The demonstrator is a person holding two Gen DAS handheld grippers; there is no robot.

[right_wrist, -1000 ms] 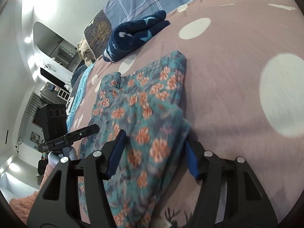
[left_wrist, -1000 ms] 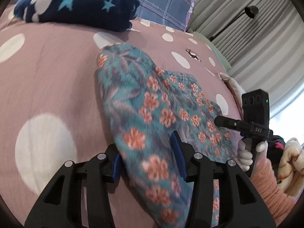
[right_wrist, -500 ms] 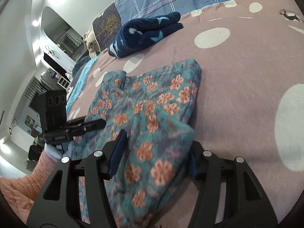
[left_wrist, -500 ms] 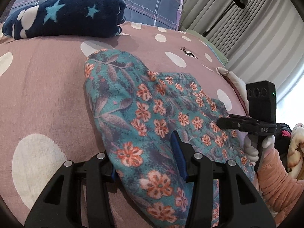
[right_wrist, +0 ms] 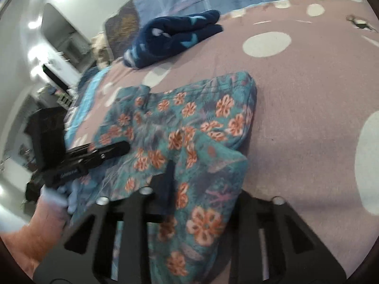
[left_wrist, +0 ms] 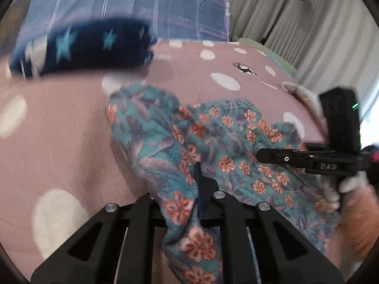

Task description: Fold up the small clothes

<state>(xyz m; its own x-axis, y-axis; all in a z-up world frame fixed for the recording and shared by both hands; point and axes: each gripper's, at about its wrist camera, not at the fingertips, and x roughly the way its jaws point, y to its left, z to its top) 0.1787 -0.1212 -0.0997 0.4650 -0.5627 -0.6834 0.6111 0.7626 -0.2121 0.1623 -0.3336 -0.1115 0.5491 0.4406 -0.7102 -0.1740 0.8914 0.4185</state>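
two tongs of mine have just been closing, and both now pinch the near edge of the teal floral garment (left_wrist: pixel 213 142) on the pink dotted bed (left_wrist: pixel 59 130): left tongs (left_wrist: pixel 187 203), right tongs (right_wrist: pixel 203 189). "das" reads on the right one's side in the left view.

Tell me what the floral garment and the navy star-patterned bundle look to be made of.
Floral garment: thin woven fabric, probably cotton or similar, matte; it creases and drapes limply, with a stitched hem at its far edge. Navy star-patterned bundle: looks like plush fleece, thick and fuzzy with soft rounded folds, though motion blur leaves this uncertain.
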